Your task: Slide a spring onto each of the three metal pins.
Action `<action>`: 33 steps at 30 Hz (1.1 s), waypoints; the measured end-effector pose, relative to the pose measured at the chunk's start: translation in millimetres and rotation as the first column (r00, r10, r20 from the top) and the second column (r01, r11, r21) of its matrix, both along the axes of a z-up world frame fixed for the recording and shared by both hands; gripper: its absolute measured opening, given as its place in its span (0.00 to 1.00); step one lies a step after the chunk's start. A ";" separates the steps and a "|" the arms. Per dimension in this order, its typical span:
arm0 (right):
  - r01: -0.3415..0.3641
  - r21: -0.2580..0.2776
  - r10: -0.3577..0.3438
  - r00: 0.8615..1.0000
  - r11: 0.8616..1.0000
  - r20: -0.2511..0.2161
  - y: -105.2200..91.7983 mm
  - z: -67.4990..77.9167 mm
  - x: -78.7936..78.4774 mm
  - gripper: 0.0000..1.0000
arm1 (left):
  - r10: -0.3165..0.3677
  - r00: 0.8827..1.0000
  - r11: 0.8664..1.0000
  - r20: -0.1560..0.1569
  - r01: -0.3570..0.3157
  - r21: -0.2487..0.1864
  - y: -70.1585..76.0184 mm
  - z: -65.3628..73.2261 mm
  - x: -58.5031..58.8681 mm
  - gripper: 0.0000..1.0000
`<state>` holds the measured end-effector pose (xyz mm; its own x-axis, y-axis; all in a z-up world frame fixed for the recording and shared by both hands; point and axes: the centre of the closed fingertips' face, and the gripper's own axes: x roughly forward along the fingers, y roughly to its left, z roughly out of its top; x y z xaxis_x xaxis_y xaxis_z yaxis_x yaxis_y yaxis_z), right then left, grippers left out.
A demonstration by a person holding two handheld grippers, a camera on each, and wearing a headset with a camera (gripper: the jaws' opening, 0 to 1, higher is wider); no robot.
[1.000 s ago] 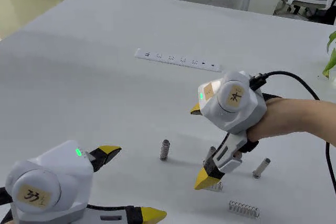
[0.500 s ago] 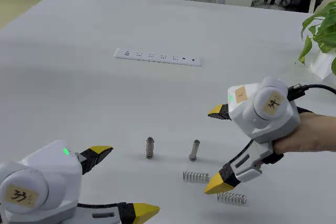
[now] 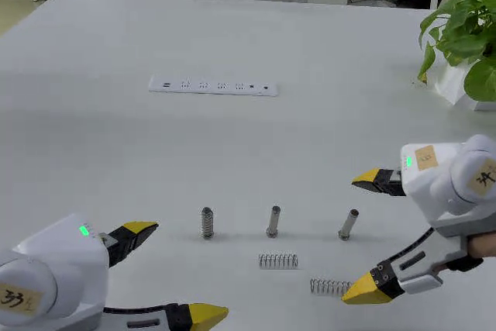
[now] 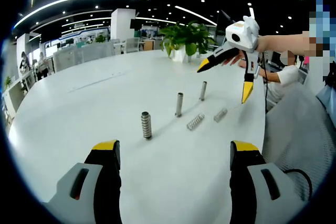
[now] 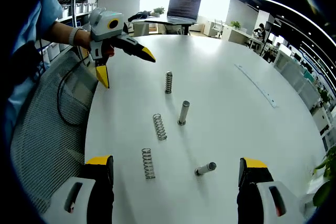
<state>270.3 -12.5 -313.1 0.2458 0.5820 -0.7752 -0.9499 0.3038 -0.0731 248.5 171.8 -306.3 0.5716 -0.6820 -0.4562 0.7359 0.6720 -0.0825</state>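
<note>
Three metal pins stand in a row on the white table. The left pin (image 3: 207,222) (image 4: 146,125) (image 5: 168,82) wears a spring. The middle pin (image 3: 273,221) (image 4: 179,104) (image 5: 183,112) and the right pin (image 3: 348,224) (image 4: 202,91) (image 5: 206,169) are bare. Two loose springs lie in front of them, one (image 3: 278,260) (image 5: 159,126) below the middle pin, the other (image 3: 329,287) (image 5: 147,162) near my right gripper's lower fingertip. My right gripper (image 3: 363,236) (image 5: 173,162) is open and empty, to the right of the pins. My left gripper (image 3: 177,272) (image 4: 173,148) is open and empty at the lower left.
A white power strip (image 3: 213,85) lies further back on the table (image 3: 93,137). A potted plant (image 3: 461,29) stands at the far right. Office chairs line the table's far edge. A black cable trails from the left gripper in the right gripper view.
My right gripper has drawn back to the right, away from the pins and loose springs, uncovering the right pin. The left gripper has kept its place. The head camera has panned.
</note>
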 end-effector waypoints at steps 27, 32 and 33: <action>0.219 0.069 -0.218 0.976 0.973 -0.022 -54.6 1.6 -44.5 0.99 | -0.084 0.996 0.996 -0.035 0.085 0.034 -8.5 -9.0 -3.7 0.83; 0.252 0.080 -0.251 0.968 0.964 -0.030 -62.6 0.6 -48.6 0.99 | -0.111 0.993 0.993 -0.040 0.112 0.041 -14.8 -10.5 -1.9 0.83; 0.256 0.080 -0.255 0.967 0.963 -0.030 -64.0 0.3 -49.2 0.99 | -0.117 0.992 0.992 -0.041 0.118 0.043 -16.3 -10.6 -1.8 0.83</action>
